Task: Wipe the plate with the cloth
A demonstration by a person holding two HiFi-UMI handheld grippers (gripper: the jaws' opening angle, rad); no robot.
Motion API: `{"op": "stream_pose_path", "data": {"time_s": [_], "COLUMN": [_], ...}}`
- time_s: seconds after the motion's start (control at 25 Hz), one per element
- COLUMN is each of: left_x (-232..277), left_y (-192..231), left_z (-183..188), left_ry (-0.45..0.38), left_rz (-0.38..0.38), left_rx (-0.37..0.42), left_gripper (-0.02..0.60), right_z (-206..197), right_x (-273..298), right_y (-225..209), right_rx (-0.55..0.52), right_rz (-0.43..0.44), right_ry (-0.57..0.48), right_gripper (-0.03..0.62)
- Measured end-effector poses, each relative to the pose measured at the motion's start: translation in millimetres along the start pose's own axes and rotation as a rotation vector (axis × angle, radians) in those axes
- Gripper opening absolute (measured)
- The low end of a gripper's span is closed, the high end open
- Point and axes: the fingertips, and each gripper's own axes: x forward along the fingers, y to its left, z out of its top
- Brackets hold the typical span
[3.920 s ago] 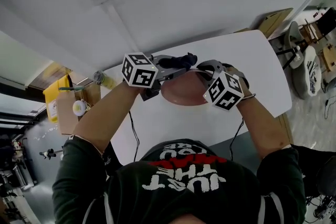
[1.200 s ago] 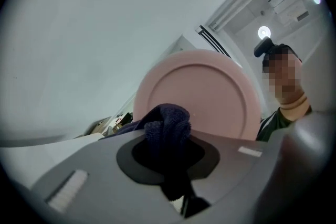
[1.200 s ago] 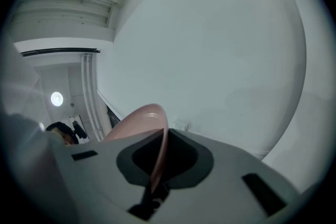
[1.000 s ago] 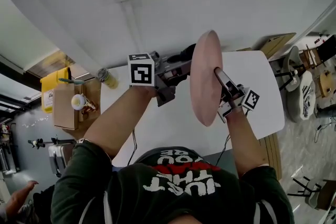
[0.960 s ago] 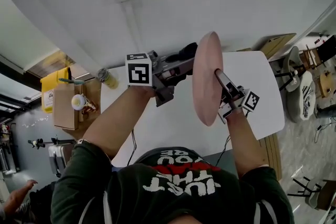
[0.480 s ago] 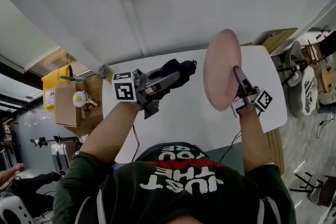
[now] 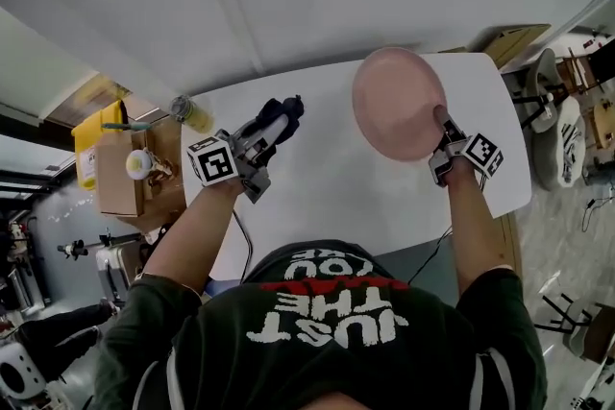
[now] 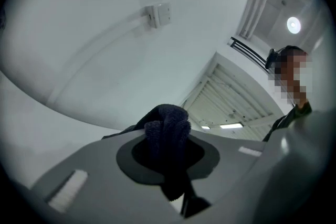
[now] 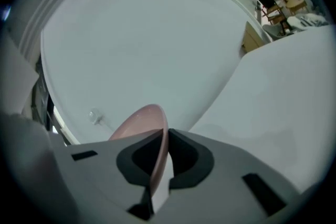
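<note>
Head view had the plate (image 7: 396,101), rim pinched in the right tongs (image 7: 443,126), sitting well right of the cloth (image 7: 287,107) clamped in the left tongs (image 7: 273,124), bare table (image 7: 332,192) between.

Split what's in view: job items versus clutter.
Job: plate in the right gripper; cloth in the left gripper; table.
Clutter: box and bottle, both off the table's left end.

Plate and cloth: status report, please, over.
Left gripper shut on dark cloth. Right gripper shut on pink plate rim. Cloth and plate apart, nothing between them.
</note>
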Motion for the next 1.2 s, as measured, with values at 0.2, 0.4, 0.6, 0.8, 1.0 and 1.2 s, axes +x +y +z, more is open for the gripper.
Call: {"op": "stream_pose_path", "data": {"time_s": [0.2, 0.4, 0.6, 0.8, 1.0, 1.2], "left_x": [-1, 12, 21, 22, 21, 24], "left_y": [18, 20, 23, 28, 32, 23], "left_z": [-25, -46, -56, -59, -61, -67], "left_ry": [0.042, 0.082, 0.099, 0.1, 0.1, 0.097], "left_rz": [0.032, 0.061, 0.061, 0.058, 0.062, 0.092], "left_rx": [-0.016, -0.037, -0.041, -0.049, -0.052, -0.052], "left_gripper": [0.052, 0.052, 0.052, 0.052, 0.052, 0.052], "right_z": [-19, -33, -48, -65, -75, -76], "right_x": [0, -11, -16, -13, -5, -9], "right_y": [-61, -114, -138, -147, -153, -162], "right_rx": [-0.063, -0.111, -0.145, -0.169, -0.19, -0.293], "right_rz": [-0.168, -0.297, -0.36, -0.39, -0.415, -0.477], "right_ry": [0.053, 0.118, 0.175, 0.214, 0.241, 0.316], "right_gripper": [0.015, 0.015, 0.015, 0.015, 0.015, 0.017]}}
